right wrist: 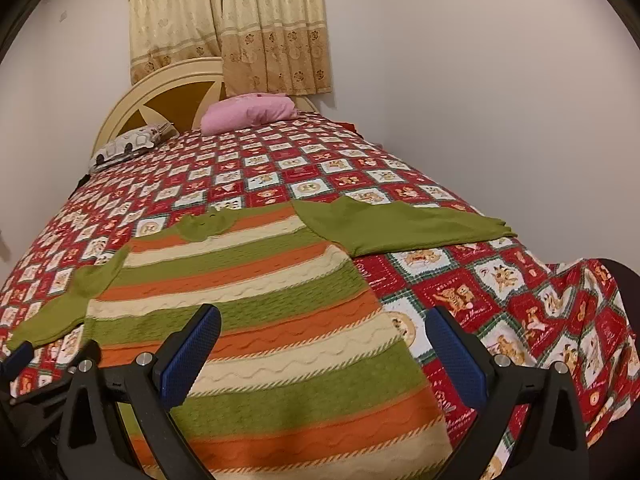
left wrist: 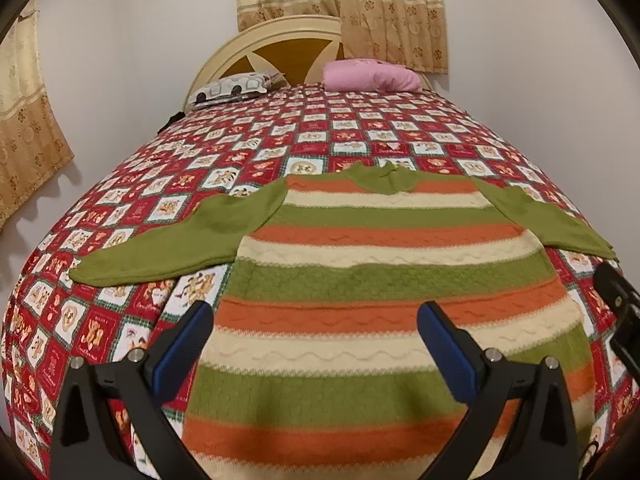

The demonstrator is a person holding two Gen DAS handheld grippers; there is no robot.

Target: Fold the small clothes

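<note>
A striped knit sweater [left wrist: 384, 280] in green, orange and cream lies flat and face-up on a bed [left wrist: 120, 320] covered with a red patchwork quilt, its hem toward the cameras and its green collar [left wrist: 380, 178] pointing away toward the headboard [left wrist: 276, 44], so the garment's long axis runs straight ahead of both tools. Both green sleeves are spread outward: the left sleeve [left wrist: 168, 240] angles out to the left, the right sleeve [right wrist: 404, 228] lies out to the right across the quilt. The left gripper [left wrist: 316, 344] hovers over the lower left part of the body, its blue-padded fingers [left wrist: 184, 340] spread wide apart and holding nothing, the left-hand one just beside the sweater's left edge. The right gripper [right wrist: 324, 344] hangs over the lower right edge, its fingers [right wrist: 192, 356] likewise wide apart and empty, straddling the side seam so that one pad is above knit and the other above quilt. Folding appears not yet begun; each sleeve lies ahead and outboard of the tool on its own side, so the left hand is nearer the left sleeve and the right hand nearer the right. A pink pillow [left wrist: 372, 76] and a patterned cushion [left wrist: 236, 86] rest well apart from the sweater at the head of the bed
</note>
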